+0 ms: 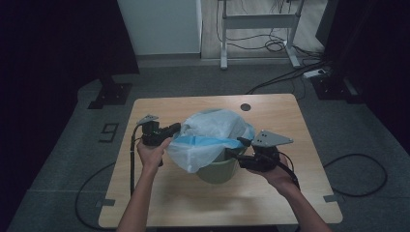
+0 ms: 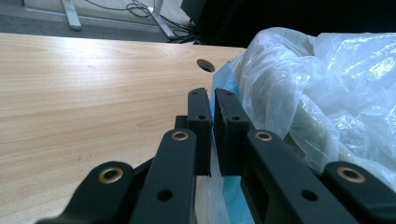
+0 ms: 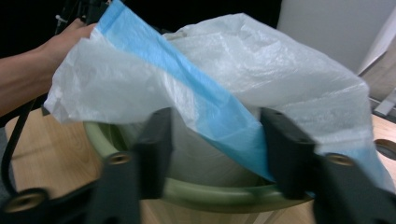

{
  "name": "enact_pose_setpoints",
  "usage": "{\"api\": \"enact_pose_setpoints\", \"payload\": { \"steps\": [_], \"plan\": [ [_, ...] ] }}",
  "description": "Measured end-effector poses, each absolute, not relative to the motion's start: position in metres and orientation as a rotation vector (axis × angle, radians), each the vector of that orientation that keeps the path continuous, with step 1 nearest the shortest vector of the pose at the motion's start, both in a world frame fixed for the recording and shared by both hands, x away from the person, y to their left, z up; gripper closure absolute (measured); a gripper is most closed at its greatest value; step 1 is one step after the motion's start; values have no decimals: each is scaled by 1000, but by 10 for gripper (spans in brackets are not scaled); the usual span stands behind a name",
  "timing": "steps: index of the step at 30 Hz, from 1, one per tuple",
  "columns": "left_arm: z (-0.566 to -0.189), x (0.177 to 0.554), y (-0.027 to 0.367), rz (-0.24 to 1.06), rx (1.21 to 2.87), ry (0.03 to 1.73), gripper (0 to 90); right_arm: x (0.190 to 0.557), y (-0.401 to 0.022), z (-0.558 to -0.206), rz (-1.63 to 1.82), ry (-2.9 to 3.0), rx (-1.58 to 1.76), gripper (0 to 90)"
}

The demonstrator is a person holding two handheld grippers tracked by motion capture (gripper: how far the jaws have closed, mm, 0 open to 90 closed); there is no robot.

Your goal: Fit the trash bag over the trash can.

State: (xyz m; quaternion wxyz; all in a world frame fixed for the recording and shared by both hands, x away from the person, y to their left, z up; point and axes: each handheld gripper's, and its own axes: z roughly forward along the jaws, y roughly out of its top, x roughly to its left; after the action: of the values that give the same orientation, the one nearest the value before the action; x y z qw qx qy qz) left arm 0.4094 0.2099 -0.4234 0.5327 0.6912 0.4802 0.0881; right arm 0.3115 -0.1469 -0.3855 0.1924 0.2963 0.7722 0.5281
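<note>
High view has the wooden table (image 1: 159, 193) taking up most of the floor space, with a small round hole (image 1: 245, 107) near its far edge. Roughly in the middle of the table stands a green bin (image 1: 217, 170), and a translucent white bag (image 1: 212, 126) with a blue band (image 1: 208, 141) along its hem is draped over the top of it, puffed up and hanging down the near side of the bin.

Left gripper (image 1: 170, 130) sits at the bag's left side, toward the left edge of the table, held in the person's left hand (image 1: 152, 155). In the left gripper view its jaws are pressed together on the bag's edge (image 2: 215, 88) (you can see the blue hem and thin plastic squeezed between the pads), so it's clamped on the bag.

Right gripper (image 1: 236, 146) is at the bag's right side, just beside the bin's rim, in the right hand (image 1: 276, 175). In the right gripper view its jaws stand well apart, with the blue band (image 3: 219, 116) and the bin's green rim (image 3: 210, 193) showing between them. The pads aren't pressing on anything, as far as I can tell; that picture is a bit blurred.

A black cable (image 1: 132, 159) trails from the left gripper toward the near edge.
</note>
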Motion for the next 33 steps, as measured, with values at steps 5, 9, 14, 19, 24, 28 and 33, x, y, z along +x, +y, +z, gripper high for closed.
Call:
{"api": "enact_pose_setpoints", "payload": {
  "steps": [5, 9, 14, 19, 24, 28, 33],
  "plan": [
    [-423, 409, 210, 207, 1647, 1138, 851, 301, -153, -388, 1507, 2115, 784, 801],
    [-421, 404, 209, 212, 1650, 1120, 851, 283, -165, -393, 1579, 2068, 750, 855],
    [-421, 397, 211, 214, 1663, 1110, 854, 260, -171, -418, 1589, 2106, 691, 855],
    [-424, 392, 210, 206, 1671, 1107, 863, 253, -174, -446, 1547, 2181, 701, 856],
    [-429, 392, 208, 201, 1696, 1105, 869, 269, -181, -470, 1506, 2227, 783, 856],
    [-435, 393, 209, 190, 1706, 1117, 872, 283, -184, -484, 1467, 2236, 847, 857],
    [-440, 394, 209, 181, 1709, 1121, 875, 299, -194, -502, 1443, 2226, 944, 857]
  ]
}}
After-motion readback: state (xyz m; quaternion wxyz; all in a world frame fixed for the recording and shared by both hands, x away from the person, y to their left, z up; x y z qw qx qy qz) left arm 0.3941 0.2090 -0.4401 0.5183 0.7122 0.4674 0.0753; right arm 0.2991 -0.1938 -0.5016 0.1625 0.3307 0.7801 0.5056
